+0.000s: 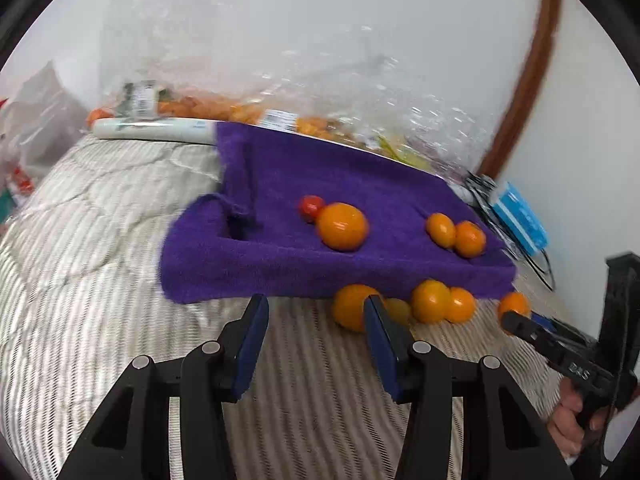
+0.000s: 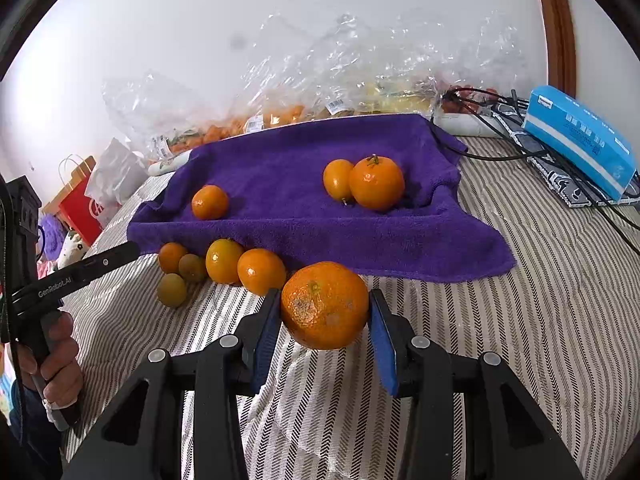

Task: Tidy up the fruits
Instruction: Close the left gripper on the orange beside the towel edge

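A purple towel (image 1: 360, 192) (image 2: 304, 160) lies on a striped bedspread. On it sit a red tomato (image 1: 311, 207), a large orange (image 1: 343, 226) (image 2: 209, 201), and a pair of oranges (image 1: 456, 233) (image 2: 377, 182). Several small oranges (image 1: 430, 301) (image 2: 224, 261) lie along the towel's front edge. My left gripper (image 1: 316, 308) is open and empty above the bedspread, just left of them. My right gripper (image 2: 324, 306) is shut on a large orange (image 2: 325, 305), held at the towel's front edge; in the left wrist view it (image 1: 516, 320) shows at right.
Clear plastic bags of fruit (image 2: 304, 92) (image 1: 248, 92) lean on the wall behind the towel. A blue tissue box (image 2: 580, 140) and black cables (image 2: 496, 128) lie at the back right. A red paper bag (image 2: 80, 208) stands at the left. Striped bedspread (image 2: 540, 320) stretches right.
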A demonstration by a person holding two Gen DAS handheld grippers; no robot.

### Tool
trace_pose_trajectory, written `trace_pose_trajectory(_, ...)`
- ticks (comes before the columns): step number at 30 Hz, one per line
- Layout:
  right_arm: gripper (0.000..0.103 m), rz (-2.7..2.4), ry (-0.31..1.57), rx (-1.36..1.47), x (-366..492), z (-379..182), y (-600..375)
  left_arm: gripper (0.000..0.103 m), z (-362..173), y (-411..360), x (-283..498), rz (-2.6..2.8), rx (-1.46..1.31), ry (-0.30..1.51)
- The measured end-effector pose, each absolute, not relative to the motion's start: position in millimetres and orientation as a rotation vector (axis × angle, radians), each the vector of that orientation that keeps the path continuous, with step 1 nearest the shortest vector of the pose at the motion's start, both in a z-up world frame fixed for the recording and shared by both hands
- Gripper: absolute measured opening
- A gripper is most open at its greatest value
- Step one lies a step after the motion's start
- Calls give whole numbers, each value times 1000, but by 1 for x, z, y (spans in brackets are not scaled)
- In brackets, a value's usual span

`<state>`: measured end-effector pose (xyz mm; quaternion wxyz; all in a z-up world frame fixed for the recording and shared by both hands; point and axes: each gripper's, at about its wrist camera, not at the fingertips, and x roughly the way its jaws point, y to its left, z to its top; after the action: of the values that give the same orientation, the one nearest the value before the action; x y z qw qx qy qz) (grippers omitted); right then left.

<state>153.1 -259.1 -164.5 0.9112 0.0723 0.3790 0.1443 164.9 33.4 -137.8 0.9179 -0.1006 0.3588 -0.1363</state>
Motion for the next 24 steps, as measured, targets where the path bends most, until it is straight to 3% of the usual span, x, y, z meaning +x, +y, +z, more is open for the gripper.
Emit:
trace_pose_trajectory(11,43,302,791,150,155,-166,-258,46,-149,10,187,-282,-229,842)
trace_pose_trajectory(14,43,302,797,148,156,-167,-258,43,-155,14,191,-282,-269,863)
trace_pose_trajectory(17,43,300,797,152,156,-167,-259,33,-153,19,188,-252,-280,838)
trace_pose_trajectory(24,43,310,812,142,159,-169,-257,33,-156,13,197,-217,-231,867)
